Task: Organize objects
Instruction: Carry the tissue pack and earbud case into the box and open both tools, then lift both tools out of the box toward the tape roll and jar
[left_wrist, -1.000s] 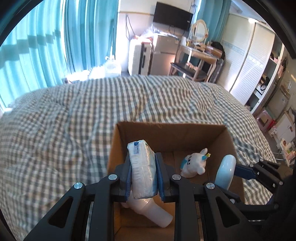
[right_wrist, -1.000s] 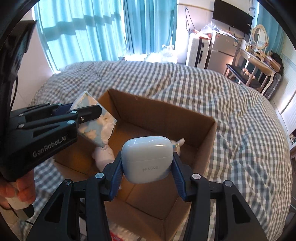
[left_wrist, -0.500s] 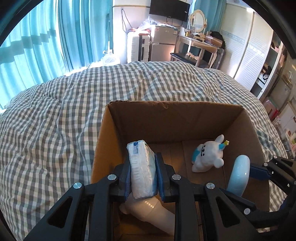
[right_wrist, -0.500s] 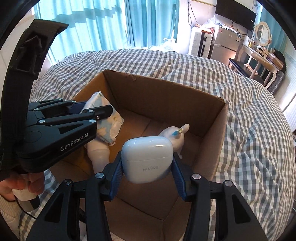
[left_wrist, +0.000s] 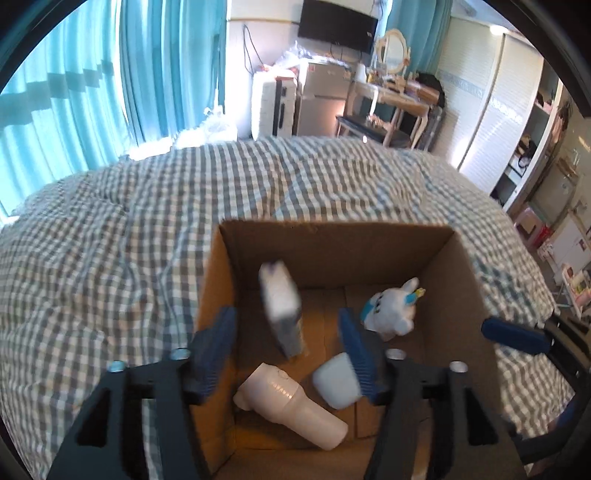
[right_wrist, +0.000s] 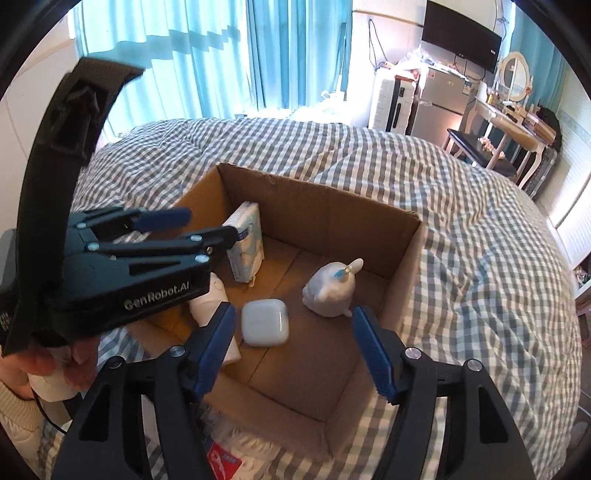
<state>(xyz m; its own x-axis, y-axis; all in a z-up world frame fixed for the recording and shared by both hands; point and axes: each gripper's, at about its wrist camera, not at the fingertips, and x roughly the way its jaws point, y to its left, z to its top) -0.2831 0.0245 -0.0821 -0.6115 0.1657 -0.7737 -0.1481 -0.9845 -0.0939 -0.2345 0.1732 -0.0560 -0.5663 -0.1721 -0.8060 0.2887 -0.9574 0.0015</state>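
On the checked bed (right_wrist: 461, 229), the cardboard box (right_wrist: 317, 221) hides part of the cream bottle (left_wrist: 291, 402), and the tissue pack (left_wrist: 282, 306) is motion-blurred. Both the left hand-held gripper (left_wrist: 288, 350) and right hand-held gripper (right_wrist: 295, 350) now gape empty (each was clamped half a second ago); the earbud case (right_wrist: 265, 322) lies on the box floor beside the plush toy (right_wrist: 332, 288).

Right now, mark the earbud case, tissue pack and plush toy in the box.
earbud case (right_wrist: 265, 322), right wrist view, middle of its top face.
tissue pack (right_wrist: 245, 246), right wrist view, its broad printed side.
plush toy (left_wrist: 388, 308), left wrist view, its white body.
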